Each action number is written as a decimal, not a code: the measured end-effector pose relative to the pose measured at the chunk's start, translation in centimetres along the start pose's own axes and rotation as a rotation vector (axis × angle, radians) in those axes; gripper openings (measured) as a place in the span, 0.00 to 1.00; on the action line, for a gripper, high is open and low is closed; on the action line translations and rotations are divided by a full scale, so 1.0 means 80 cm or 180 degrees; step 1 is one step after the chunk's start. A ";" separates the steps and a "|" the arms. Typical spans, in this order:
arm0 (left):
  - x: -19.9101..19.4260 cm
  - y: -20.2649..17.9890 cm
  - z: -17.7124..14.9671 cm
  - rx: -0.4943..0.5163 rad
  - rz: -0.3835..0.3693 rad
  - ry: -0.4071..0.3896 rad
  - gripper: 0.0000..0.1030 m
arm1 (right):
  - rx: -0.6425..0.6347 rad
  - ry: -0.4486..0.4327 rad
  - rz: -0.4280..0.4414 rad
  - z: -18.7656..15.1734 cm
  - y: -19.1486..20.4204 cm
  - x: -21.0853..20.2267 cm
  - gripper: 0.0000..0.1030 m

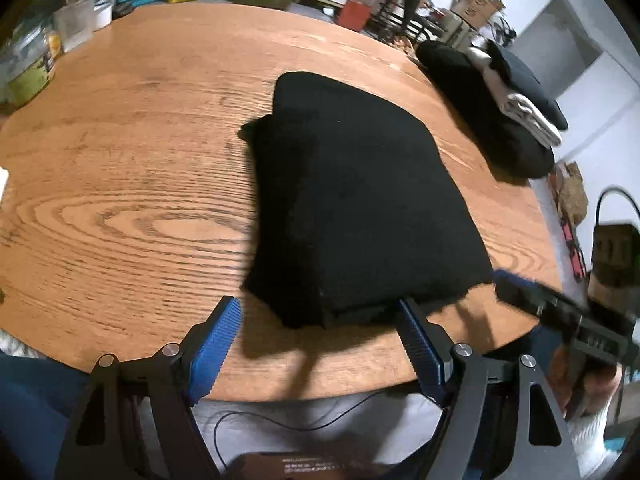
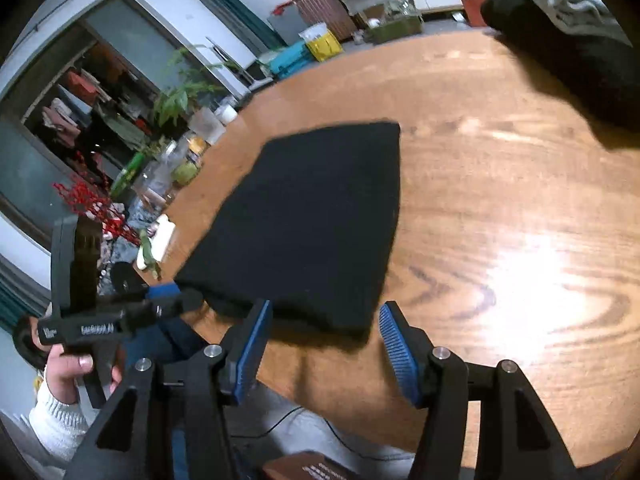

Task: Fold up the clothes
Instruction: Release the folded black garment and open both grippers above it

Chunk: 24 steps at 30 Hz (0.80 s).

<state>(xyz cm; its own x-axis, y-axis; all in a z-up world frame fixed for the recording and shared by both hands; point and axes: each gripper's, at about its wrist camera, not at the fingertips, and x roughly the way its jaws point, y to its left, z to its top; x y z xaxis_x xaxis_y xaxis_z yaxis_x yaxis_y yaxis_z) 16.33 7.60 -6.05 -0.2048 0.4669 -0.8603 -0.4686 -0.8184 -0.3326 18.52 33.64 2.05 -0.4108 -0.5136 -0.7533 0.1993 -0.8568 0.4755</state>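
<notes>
A black garment [image 1: 360, 200], folded into a thick rectangle, lies flat on the round wooden table [image 1: 120, 160]. My left gripper [image 1: 316, 306] is at its near edge. The blue pads [image 1: 216, 344] stand wide apart, and the fold's corner lies between the tips untouched. In the right wrist view the same garment [image 2: 316, 216] lies just ahead of my right gripper [image 2: 326, 308]. That gripper is open, with its pads [image 2: 396, 348] clear of the cloth. Each gripper shows in the other's view: the right gripper [image 1: 516, 284] by the garment's near right corner, the left gripper [image 2: 168, 296] by its near left corner.
A pile of folded clothes [image 1: 488, 92], dark and cream, sits at the table's far right [image 2: 580, 40]. Plants, jars and containers [image 1: 72, 28] crowd the far left rim [image 2: 188, 152]. A hand in a white sleeve [image 2: 68, 372] holds the left gripper. The near table edge [image 1: 320, 394] is close, with a cable [image 1: 280, 420] below it.
</notes>
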 end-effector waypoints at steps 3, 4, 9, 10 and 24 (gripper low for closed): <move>0.003 0.003 -0.002 0.0076 0.0141 -0.0087 0.77 | -0.0031 0.0023 -0.0197 -0.008 0.003 0.003 0.60; 0.003 0.003 -0.002 0.0098 0.0152 -0.0087 0.77 | -0.0044 0.0012 -0.0298 -0.011 0.004 0.003 0.60; 0.000 0.003 -0.003 0.0207 0.0207 -0.0089 0.77 | 0.0109 0.0083 -0.0587 -0.021 -0.005 0.012 0.59; -0.001 0.003 -0.003 0.0228 0.0218 -0.0089 0.77 | 0.0119 0.0107 -0.0565 -0.022 -0.004 0.014 0.59; 0.008 0.001 0.003 0.0456 0.0376 -0.0160 0.77 | -0.0055 0.0175 -0.0749 -0.010 0.029 0.032 0.58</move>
<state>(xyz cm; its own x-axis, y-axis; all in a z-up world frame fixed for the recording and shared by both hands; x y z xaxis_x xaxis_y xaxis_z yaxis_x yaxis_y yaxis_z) 15.99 7.93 -6.50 -0.3067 0.3894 -0.8685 -0.5557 -0.8141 -0.1688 18.66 30.30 0.82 -0.3988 -0.3010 -0.8663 0.1192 -0.9536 0.2764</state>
